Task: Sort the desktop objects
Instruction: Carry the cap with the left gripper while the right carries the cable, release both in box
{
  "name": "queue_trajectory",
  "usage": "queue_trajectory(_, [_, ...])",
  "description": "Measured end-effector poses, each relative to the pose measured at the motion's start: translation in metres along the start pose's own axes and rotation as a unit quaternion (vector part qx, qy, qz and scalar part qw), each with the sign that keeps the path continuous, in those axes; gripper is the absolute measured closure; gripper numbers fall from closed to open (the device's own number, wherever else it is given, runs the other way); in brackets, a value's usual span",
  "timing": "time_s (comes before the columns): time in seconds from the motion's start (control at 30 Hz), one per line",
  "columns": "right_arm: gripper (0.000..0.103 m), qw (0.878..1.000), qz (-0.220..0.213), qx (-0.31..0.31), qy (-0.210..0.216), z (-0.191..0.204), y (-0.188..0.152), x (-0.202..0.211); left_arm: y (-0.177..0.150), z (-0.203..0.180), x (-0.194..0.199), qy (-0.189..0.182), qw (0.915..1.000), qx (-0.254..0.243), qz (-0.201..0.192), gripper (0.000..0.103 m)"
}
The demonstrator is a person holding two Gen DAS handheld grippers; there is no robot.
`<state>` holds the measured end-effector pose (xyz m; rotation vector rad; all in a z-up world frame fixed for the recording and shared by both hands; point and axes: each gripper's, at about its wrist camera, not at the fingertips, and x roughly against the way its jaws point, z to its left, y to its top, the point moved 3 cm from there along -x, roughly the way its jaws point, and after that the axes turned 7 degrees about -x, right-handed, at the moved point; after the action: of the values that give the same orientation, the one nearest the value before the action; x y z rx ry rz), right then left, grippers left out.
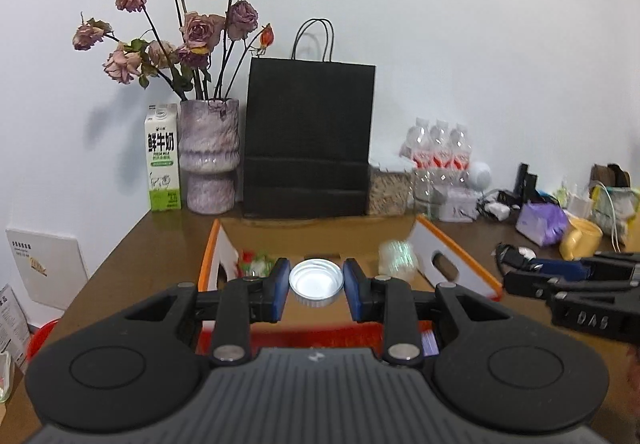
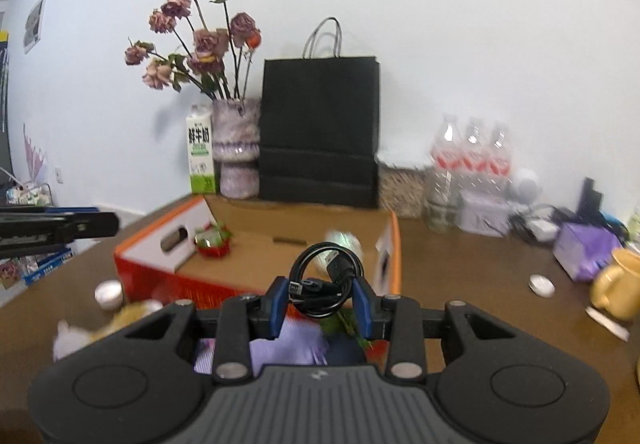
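My left gripper (image 1: 316, 286) is shut on a round white lid (image 1: 316, 282), held above the open cardboard box (image 1: 460, 256) with orange edges. In the right wrist view, my right gripper (image 2: 322, 294) is shut on a coiled black cable (image 2: 320, 284), raised over the near edge of the same box (image 2: 160, 244). Inside the box lie a red and green packet (image 2: 213, 240) and a pale crumpled object (image 2: 344, 240). The right gripper (image 1: 560, 276) shows at the right edge of the left wrist view; the left gripper (image 2: 60, 226) shows at the left edge of the right wrist view.
Behind the box stand a black paper bag (image 1: 308, 140), a vase of dried roses (image 1: 210, 156), a milk carton (image 1: 162, 160) and water bottles (image 1: 440, 148). On the brown table lie a yellow mug (image 2: 616, 284), a purple pack (image 2: 584, 248), a small white disc (image 2: 541, 285) and a white jar (image 2: 109, 294).
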<state>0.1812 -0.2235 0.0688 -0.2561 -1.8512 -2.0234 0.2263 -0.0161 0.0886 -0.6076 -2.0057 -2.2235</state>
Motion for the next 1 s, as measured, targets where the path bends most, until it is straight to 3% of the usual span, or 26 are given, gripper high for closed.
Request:
queue_trajectory(0.37, [0.069, 1.0, 0.025, -0.017, 0.0, 0.023, 0.04, -0.11, 0.022, 0.037, -0.082, 0.015, 0.9989, 0.041, 0.016, 0.073])
queue_trajectory(0.67, [0.07, 0.996, 0.07, -0.046, -0.009, 0.006, 0.011, -0.157, -0.004, 0.046, -0.126, 0.052, 0.9945, 0.027, 0.087, 0.073])
queue_trajectory(0.9, [0.069, 0.996, 0.088, -0.032, -0.005, 0.011, 0.0, -0.163, -0.019, 0.042, -0.142, 0.048, 0.9913, 0.016, 0.121, 0.073])
queue_trajectory(0.97, [0.069, 0.996, 0.088, -0.029, -0.008, 0.012, 0.0, -0.161, -0.02, 0.041, -0.141, 0.049, 0.9914, 0.013, 0.121, 0.066])
queue_trajectory(1.0, [0.066, 0.996, 0.083, -0.028, -0.011, 0.012, 0.0, -0.16, -0.02, 0.041, -0.14, 0.051, 0.9914, 0.011, 0.12, 0.052])
